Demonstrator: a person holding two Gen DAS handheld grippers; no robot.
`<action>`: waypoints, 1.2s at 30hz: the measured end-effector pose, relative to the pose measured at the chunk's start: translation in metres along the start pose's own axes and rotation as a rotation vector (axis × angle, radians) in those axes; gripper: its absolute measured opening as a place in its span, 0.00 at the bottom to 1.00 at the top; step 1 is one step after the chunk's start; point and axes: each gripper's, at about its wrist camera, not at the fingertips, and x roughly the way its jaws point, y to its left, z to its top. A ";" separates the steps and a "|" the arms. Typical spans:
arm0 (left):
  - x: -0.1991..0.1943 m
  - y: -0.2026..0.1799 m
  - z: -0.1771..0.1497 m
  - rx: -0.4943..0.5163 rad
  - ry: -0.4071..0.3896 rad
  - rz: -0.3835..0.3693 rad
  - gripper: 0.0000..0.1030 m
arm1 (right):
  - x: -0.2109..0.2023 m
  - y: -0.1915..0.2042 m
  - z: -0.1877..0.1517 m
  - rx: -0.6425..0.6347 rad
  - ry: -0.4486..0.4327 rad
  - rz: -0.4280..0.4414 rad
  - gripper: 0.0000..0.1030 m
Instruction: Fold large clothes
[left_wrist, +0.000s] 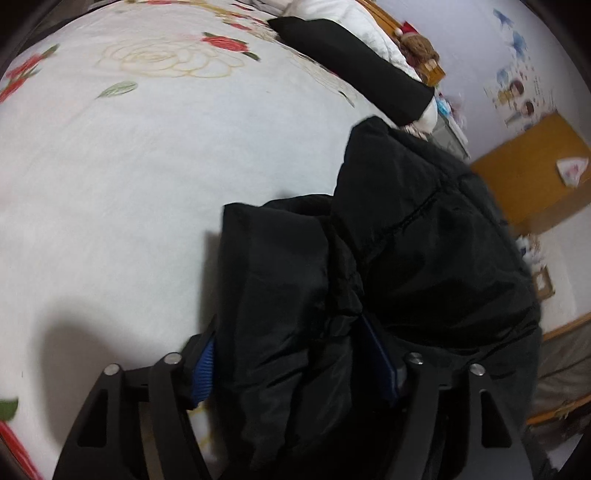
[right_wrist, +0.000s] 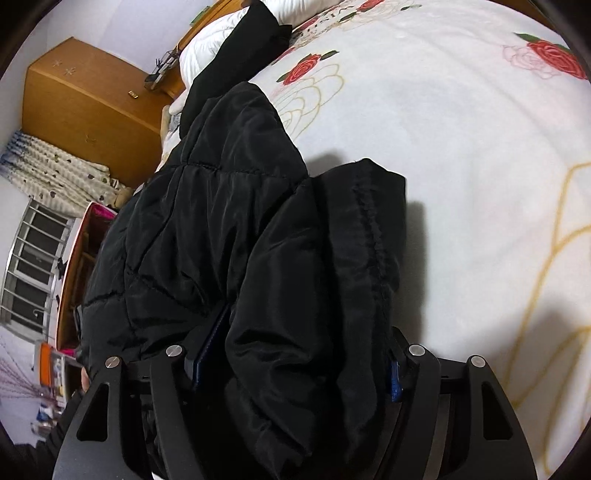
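A black padded jacket (left_wrist: 424, 240) hangs bunched over the white rose-print bedspread (left_wrist: 129, 166). My left gripper (left_wrist: 295, 362) is shut on a thick fold of it, with the cloth filling the gap between the blue pads (left_wrist: 203, 369). In the right wrist view the same jacket (right_wrist: 221, 221) drapes forward, and my right gripper (right_wrist: 299, 354) is shut on another thick fold of it. Both grips hold the jacket above the bedspread (right_wrist: 480, 184). The fingertips are mostly hidden by cloth.
Another black garment (left_wrist: 354, 62) lies by white pillows (left_wrist: 369, 26) at the head of the bed. A wooden cabinet (right_wrist: 85, 96), a curtain (right_wrist: 55, 170) and a barred window (right_wrist: 29, 266) are beside the bed. A wooden door (left_wrist: 528, 170) stands at the right.
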 end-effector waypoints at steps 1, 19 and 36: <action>0.002 -0.003 0.001 0.010 0.004 0.006 0.75 | 0.003 0.001 0.002 0.000 0.004 0.004 0.67; -0.053 -0.071 -0.002 0.188 -0.082 0.173 0.26 | -0.040 0.064 0.001 -0.084 -0.064 -0.151 0.26; -0.162 -0.102 -0.053 0.215 -0.115 0.122 0.26 | -0.130 0.106 -0.064 -0.086 -0.088 -0.133 0.26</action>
